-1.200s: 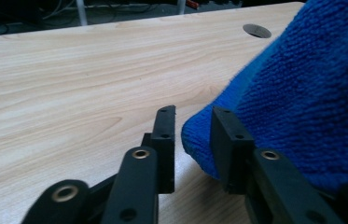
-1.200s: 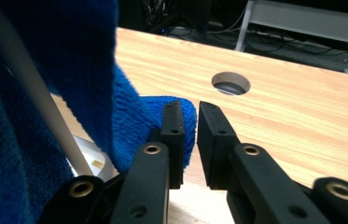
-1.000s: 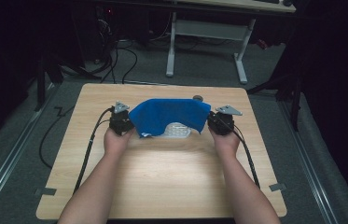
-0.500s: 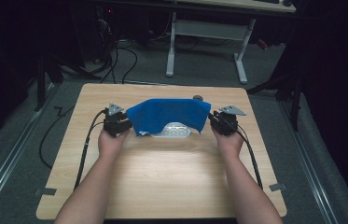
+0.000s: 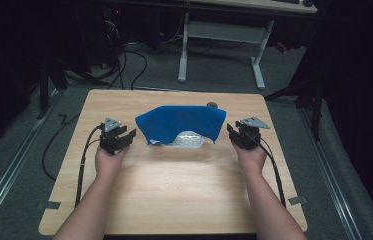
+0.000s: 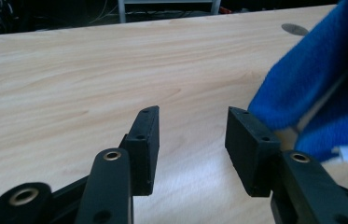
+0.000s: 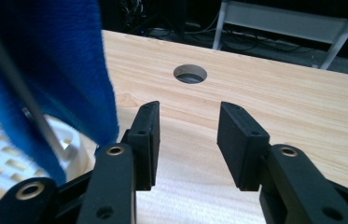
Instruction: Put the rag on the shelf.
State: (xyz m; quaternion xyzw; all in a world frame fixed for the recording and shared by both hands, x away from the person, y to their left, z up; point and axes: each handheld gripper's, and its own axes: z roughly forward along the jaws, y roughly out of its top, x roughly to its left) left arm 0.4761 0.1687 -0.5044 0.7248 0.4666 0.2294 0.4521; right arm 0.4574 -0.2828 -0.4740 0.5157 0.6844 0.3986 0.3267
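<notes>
Blue cloth (image 5: 181, 123) lies draped over a white plastic tray (image 5: 186, 139) mid-table (image 5: 174, 185). Left gripper (image 5: 130, 134) and right gripper (image 5: 230, 131) flank it — jaws of both have just been opening, now apart, nothing between them.

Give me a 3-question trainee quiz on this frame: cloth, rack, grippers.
1. True or false: the left gripper is clamped on the blue cloth.
2. What does the cloth hang over? A) a white rack B) a bowl C) a box
3. What is between the right gripper jaws?

Key
1. False: both grippers' jaws have just been opening, and the left stands apart from the cloth, nothing between its jaws.
2. A.
3. Nothing; through the gap shows bare table.
</notes>
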